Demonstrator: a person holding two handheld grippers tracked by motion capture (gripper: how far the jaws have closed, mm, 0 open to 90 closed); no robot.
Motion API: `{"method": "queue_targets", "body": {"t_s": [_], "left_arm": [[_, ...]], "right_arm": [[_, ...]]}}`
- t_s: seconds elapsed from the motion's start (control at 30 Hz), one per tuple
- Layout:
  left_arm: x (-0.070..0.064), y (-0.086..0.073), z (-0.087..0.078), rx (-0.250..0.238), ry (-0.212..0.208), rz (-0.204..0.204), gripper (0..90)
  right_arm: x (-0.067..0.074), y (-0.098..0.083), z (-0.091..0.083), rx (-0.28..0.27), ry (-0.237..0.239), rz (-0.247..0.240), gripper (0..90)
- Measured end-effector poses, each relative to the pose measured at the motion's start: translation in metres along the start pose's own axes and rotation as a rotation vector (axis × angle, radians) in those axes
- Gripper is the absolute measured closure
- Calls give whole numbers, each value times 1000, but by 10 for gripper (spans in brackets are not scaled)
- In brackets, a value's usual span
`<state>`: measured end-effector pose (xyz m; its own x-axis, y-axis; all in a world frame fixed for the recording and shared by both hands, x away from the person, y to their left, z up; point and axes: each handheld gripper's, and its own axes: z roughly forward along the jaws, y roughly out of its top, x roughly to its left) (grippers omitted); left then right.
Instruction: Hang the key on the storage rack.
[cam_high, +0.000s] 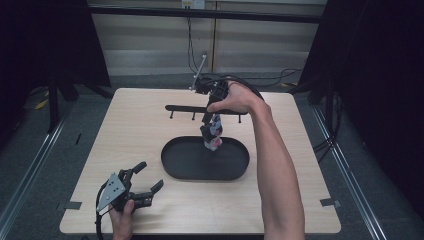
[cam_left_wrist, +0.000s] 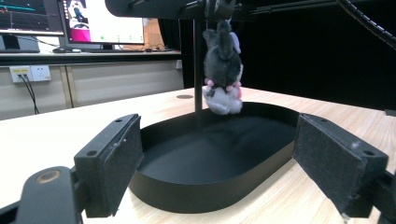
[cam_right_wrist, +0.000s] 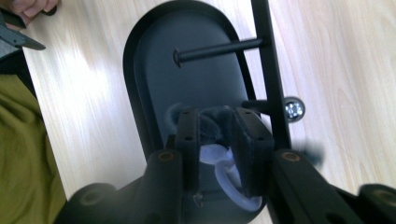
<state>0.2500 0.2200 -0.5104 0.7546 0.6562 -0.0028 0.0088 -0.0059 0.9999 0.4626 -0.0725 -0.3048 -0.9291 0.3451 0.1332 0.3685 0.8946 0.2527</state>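
A small grey and white plush toy (cam_high: 215, 138) with pink bits hangs above the black oval tray (cam_high: 175, 165), clear of its floor. My right gripper (cam_high: 210, 127) points down at it from beside the black peg rack (cam_high: 185, 108). In the right gripper view the grey plush (cam_right_wrist: 215, 120) and a white ring (cam_right_wrist: 229, 179) fill the narrow gap between the pads (cam_right_wrist: 189, 135), which touch the plush on both sides. In the left gripper view the toy (cam_left_wrist: 223, 70) dangles beyond the tray (cam_left_wrist: 210, 186). My left gripper (cam_high: 151, 175) rests open at the front left, nothing between its fingers.
The rack's long bar (cam_right_wrist: 268, 56) and a peg (cam_right_wrist: 215, 49) cross above the tray just behind the toy. A monitor (cam_left_wrist: 102, 21) and wall sockets (cam_left_wrist: 28, 72) stand beyond the table's far side. Bare wood (cam_high: 140, 125) lies left of the tray.
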Motion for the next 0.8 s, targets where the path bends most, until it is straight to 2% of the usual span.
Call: {"method": "queue_targets", "body": {"t_s": [0.03,0.17,0.3,0.37,0.43,0.5,0.6,0.63,0.7,0.73,0.8], "left_arm": [[0,0,0,0,0,1,156],[0,0,0,0,0,1,156],[0,0,0,0,-4,-3,156],[0,0,0,0,0,-1,156],[0,0,0,0,0,-1,156],[0,0,0,0,0,-1,156],[0,0,0,0,0,-1,156],[-1,0,0,-2,-2,-9,156],[0,0,0,0,0,0,156],[0,0,0,4,0,4,156],[0,0,0,4,-1,4,156]], "right_arm": [[2,0,-1,-19,9,4,678],[5,-1,-2,-34,3,11,605],[8,-3,-1,-40,13,6,593],[11,-4,-2,-55,0,9,568],[16,-8,-2,-101,8,18,539],[18,-11,-1,-117,18,15,540],[20,-14,0,-115,25,25,525],[20,-16,1,-121,14,25,498],[24,-20,-1,-166,22,28,473],[31,-24,-2,-194,14,19,454],[33,-25,-1,-202,9,11,442]]}}
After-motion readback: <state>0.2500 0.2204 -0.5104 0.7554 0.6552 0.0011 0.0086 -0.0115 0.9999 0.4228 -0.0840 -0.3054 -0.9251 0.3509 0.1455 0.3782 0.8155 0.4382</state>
